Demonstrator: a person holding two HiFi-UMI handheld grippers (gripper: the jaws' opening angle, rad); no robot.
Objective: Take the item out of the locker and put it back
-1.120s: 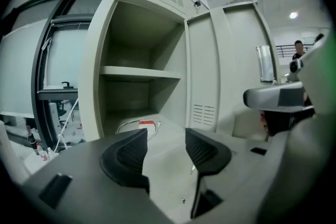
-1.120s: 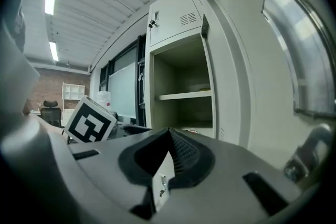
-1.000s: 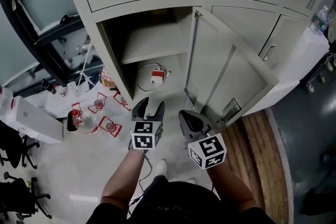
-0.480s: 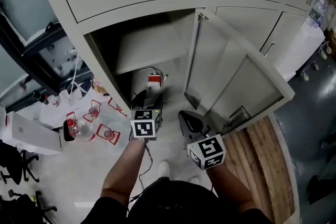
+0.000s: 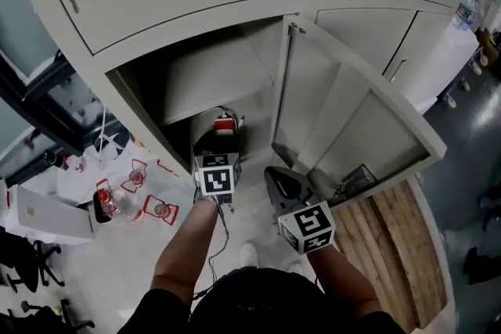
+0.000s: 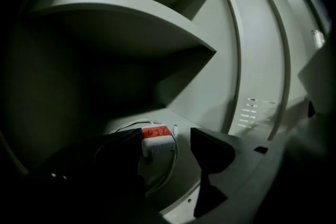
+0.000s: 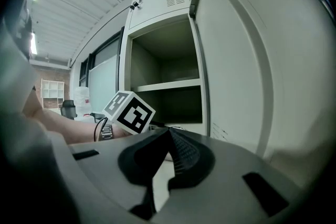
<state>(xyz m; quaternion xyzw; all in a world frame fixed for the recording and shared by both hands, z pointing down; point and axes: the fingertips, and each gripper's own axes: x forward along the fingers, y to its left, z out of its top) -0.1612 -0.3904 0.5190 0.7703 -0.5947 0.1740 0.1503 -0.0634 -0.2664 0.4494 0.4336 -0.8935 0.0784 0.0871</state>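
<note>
A white charger with a red label (image 6: pixel 156 140) and its white cable lies on the floor of the open locker compartment, also seen as the charger (image 5: pixel 225 123) from above. My left gripper (image 6: pixel 167 136) reaches into the compartment; its jaws have just been opening. The charger sits low between the fingertips, close to the left one, and the pads do not press on it. From the head view, the left gripper (image 5: pixel 217 145) is at the compartment's mouth. My right gripper (image 5: pixel 280 182) hangs outside by the open door (image 5: pixel 344 121), shut and empty; in its own view the right gripper (image 7: pixel 169 132) has its tips together.
A shelf (image 6: pixel 121 13) spans the compartment above the charger. The swung-out door stands to the right. On the floor at left are bottles in red-edged packs (image 5: pixel 129 184) and a white box (image 5: pixel 39 211). A wooden platform (image 5: pixel 399 246) lies at the right.
My left gripper has moved forward from outside the locker into the lower compartment, up to the charger. The right gripper has hardly shifted.
</note>
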